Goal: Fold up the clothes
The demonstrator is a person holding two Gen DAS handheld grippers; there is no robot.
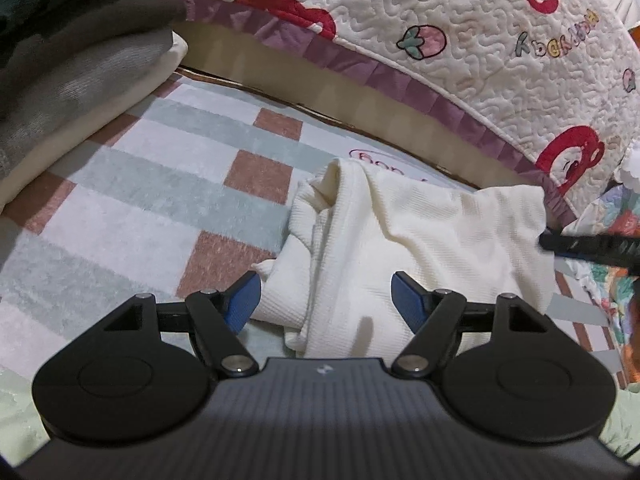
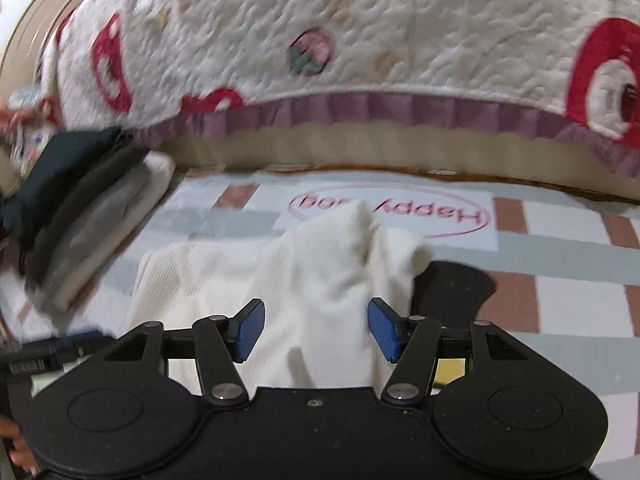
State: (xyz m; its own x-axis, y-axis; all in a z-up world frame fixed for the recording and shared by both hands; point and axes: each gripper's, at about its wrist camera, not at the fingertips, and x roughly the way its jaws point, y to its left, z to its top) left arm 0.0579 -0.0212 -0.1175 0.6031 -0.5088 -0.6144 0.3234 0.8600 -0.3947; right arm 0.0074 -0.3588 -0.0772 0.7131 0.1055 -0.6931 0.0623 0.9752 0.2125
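Cream ribbed garment [image 1: 404, 240], partly bunched, on a checked rug [image 1: 132, 200]. Beyond the garment, the rug bears the word "Happy" [image 2: 452, 214] inside a pink oval, upside down; a second word is partly covered. Behind it hangs a quilted bed cover [image 1: 460, 52] with embroidered lettering, possibly "Happy". Left of the garment: a stack of folded clothes [image 1: 68, 64]. Left gripper [image 1: 326, 300] and right gripper [image 2: 316, 328]: jaws apart over the garment, pads clear of it.

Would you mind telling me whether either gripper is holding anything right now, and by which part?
Nothing is held. The left gripper and right gripper both stand open above the white garment, pads clear of it.
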